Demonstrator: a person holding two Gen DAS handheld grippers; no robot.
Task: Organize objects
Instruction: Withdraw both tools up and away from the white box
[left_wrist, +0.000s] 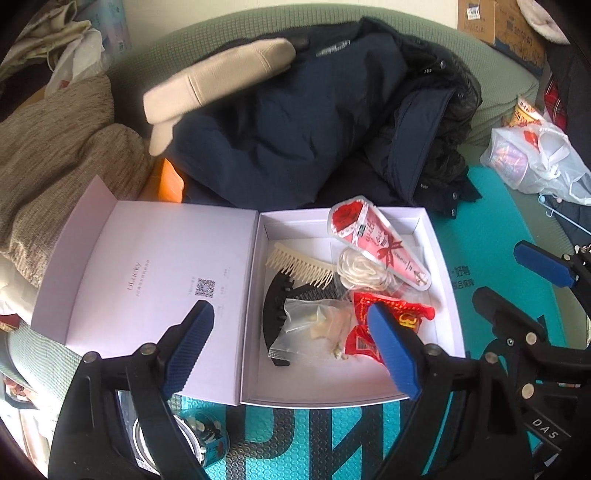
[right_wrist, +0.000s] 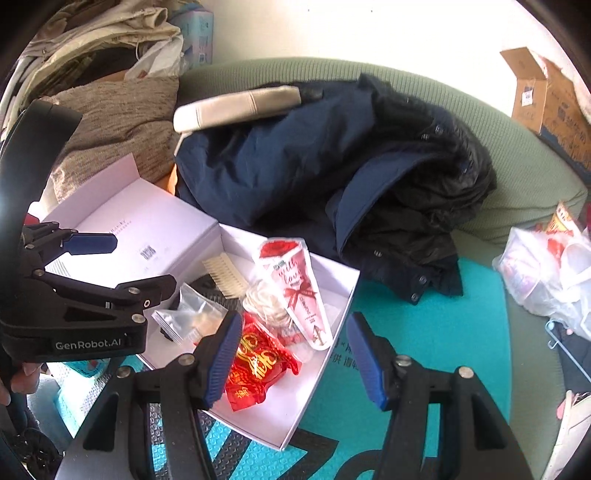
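My left tongs (left_wrist: 295, 328) hung released above the open white box (left_wrist: 448, 295), and my right tongs (right_wrist: 293, 354) stood spread and empty over its near corner. The box looked like stiff, light card, best taken by a wall. Under the left tongs lay the rigid black hair claw (left_wrist: 271, 314), then the crinkly, slippery red packet (right_wrist: 258, 365) beneath the right.
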